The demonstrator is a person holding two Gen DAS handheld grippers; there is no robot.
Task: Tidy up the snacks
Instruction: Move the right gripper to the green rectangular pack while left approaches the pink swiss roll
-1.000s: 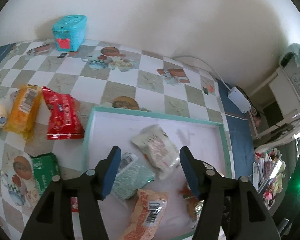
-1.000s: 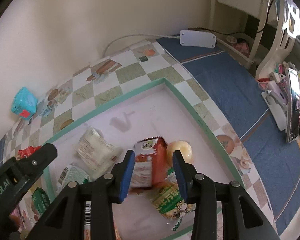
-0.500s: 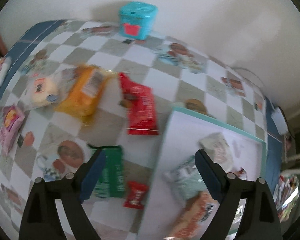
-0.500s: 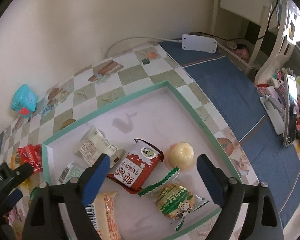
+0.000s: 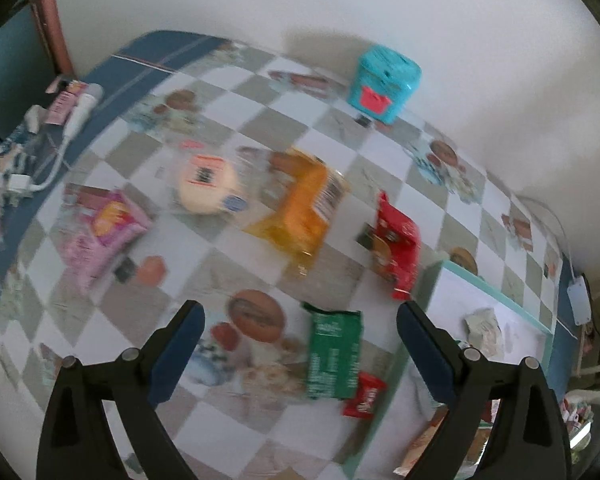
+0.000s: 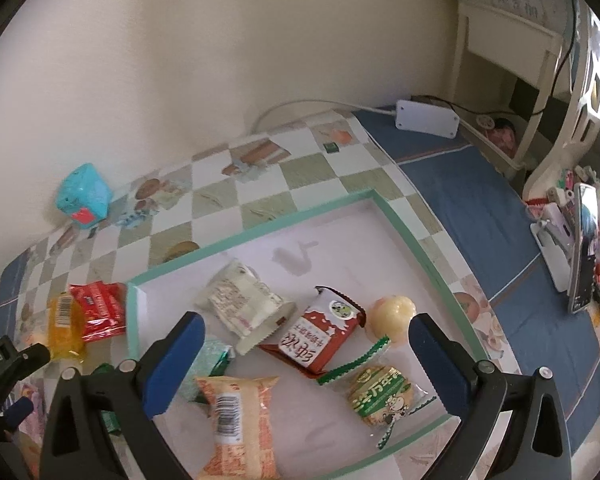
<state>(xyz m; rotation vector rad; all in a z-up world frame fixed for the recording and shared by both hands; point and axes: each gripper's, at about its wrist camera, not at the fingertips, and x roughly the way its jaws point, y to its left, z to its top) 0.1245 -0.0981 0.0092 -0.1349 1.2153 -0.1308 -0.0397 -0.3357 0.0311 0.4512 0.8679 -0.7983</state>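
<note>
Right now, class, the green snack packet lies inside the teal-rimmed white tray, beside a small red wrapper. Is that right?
Not quite. The green snack packet lies outside the teal-rimmed white tray, on the checked tablecloth, beside the small red wrapper. The left wrist view shows it.

light: soft daylight | left view: motion-blurred | right view: sharp | edges: fisheye-bent

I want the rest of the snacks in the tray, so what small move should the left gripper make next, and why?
Probably lower the left gripper onto the green packet. Its jaws are opening with nothing between them, and that packet lies on the table just ahead, outside the tray.
</note>
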